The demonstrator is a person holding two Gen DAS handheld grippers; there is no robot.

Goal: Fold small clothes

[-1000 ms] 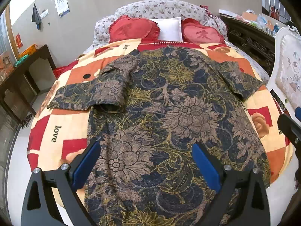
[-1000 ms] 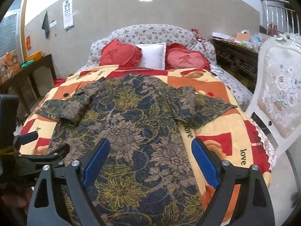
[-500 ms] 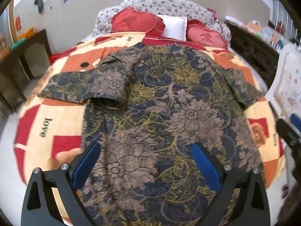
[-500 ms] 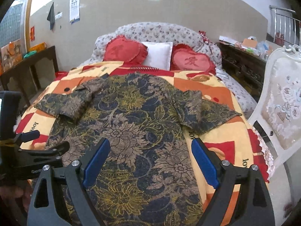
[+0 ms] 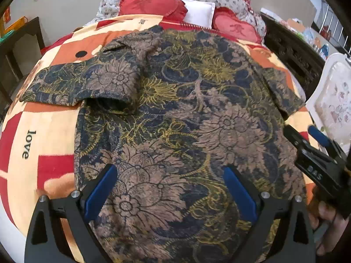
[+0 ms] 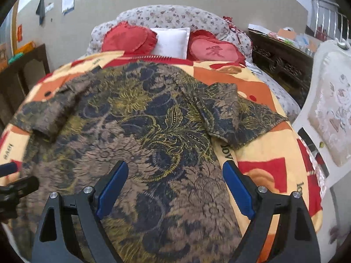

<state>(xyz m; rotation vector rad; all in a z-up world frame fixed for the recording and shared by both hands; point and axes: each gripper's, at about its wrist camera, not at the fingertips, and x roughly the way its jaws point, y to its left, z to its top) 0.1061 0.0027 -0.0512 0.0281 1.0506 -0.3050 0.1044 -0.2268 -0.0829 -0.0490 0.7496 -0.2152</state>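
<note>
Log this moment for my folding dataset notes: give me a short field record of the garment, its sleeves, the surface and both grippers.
garment: floral shirt, spread flat, unfolded
left sleeve: lying out over the blanket
right sleeve: lying out over the blanket
surface: patchwork blanket on a bed
left gripper: open, above the shirt's lower part
right gripper: open, above the shirt's right edge
grasp: none yet

Spread over the bed: an orange, red and cream blanket [image 6: 258,153] printed "love". At the head edge: a white pillow [image 6: 172,41] between two red heart cushions [image 6: 129,38] [image 6: 216,49]. Off the right edge: a white upholstered chair [image 6: 333,118] and dark carved cabinet [image 6: 283,61].
</note>
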